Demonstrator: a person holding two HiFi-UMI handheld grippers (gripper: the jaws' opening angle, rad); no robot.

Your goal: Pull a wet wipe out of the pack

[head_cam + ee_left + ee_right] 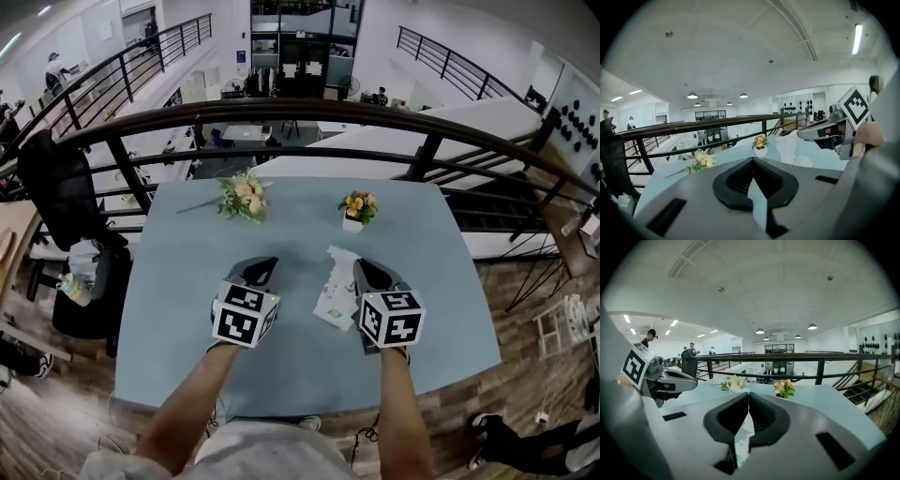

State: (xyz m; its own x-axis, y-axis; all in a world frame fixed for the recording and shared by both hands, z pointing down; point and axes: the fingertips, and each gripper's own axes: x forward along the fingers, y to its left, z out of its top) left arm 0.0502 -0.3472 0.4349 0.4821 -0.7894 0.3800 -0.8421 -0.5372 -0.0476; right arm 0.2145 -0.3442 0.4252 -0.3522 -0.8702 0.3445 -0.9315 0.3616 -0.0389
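Observation:
A white wet-wipe pack (333, 305) with green print lies on the light blue table (178, 347), just left of my right gripper (361, 266). A white wipe (341, 257) rises from the pack to that gripper's tips. In the right gripper view the jaws (748, 399) are pressed together, with the white sheet and the pack (742, 441) showing in the gap beneath them. My left gripper (270, 263) hovers a hand's width left of the pack. Its jaws (752, 164) are shut with nothing in them; only table shows below.
A loose bouquet (244, 197) and a small pot of flowers (357, 210) stand toward the table's far edge. A dark railing (309, 117) runs behind the table over a drop. A black chair (66, 206) stands off the left side.

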